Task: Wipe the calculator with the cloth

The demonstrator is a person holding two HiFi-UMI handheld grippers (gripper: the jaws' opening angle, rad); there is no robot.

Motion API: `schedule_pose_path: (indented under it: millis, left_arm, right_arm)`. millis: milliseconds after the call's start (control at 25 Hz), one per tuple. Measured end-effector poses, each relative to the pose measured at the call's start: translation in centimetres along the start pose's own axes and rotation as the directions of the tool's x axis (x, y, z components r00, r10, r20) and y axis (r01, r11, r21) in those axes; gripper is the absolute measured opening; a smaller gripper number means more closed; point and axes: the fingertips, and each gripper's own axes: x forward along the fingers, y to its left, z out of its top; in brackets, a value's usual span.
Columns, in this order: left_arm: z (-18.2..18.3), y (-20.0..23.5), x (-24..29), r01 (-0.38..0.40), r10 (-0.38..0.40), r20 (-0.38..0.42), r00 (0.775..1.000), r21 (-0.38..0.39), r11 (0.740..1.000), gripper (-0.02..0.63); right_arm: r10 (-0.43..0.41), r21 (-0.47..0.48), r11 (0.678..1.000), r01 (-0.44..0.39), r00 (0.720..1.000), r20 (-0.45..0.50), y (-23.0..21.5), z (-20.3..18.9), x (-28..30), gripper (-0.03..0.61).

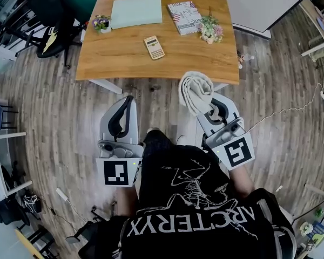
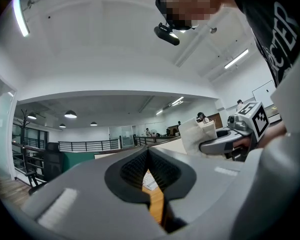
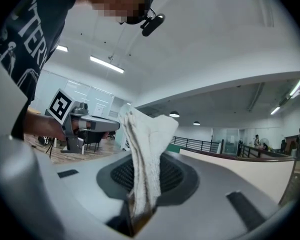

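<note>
in front of the table: cloth gripped, calculator well apart

short of the near edge of the wooden table (image 1: 205,58), the right gripper (image 1: 209,111) has its jaws clenched on a bunched white cloth (image 1: 196,92), which stands up from between them. beside it, the left gripper (image 1: 128,100) holds its jaws pressed together on nothing. the calculator (image 1: 154,47) lies face up on the table, well ahead of both.

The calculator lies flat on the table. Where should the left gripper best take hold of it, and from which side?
Probably across its two long edges, near the end closer to the person, coming down from above. The calculator lies flat and thin on the table, slightly turned, so only its narrow width suits the jaws. The left gripper is shut now.
</note>
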Motion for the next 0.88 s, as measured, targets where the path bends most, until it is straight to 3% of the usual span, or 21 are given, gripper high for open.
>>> schedule_pose_path:
  millis: [360,680,880]
  left_arm:
    - [-1.8,5.6,7.0,0.013,-0.013,0.007,1.000,-0.016,1.000,0.009]
    - [-3.7,14.7,15.1,0.120,-0.120,-0.033,0.992,0.013,0.993,0.009]
    - [-4.4,18.6,18.5,0.144,-0.145,-0.029,0.989,-0.023,0.989,0.009]
  right_arm:
    - [0.012,0.016,1.000,-0.013,1.000,0.006,-3.8,-0.4,8.5,0.091]
    - [-0.083,-0.010,0.997,0.082,0.996,-0.015,-8.5,0.1,20.1,0.091]
    - [-0.141,0.006,0.990,0.142,0.989,-0.053,-10.8,-0.5,24.4,0.091]
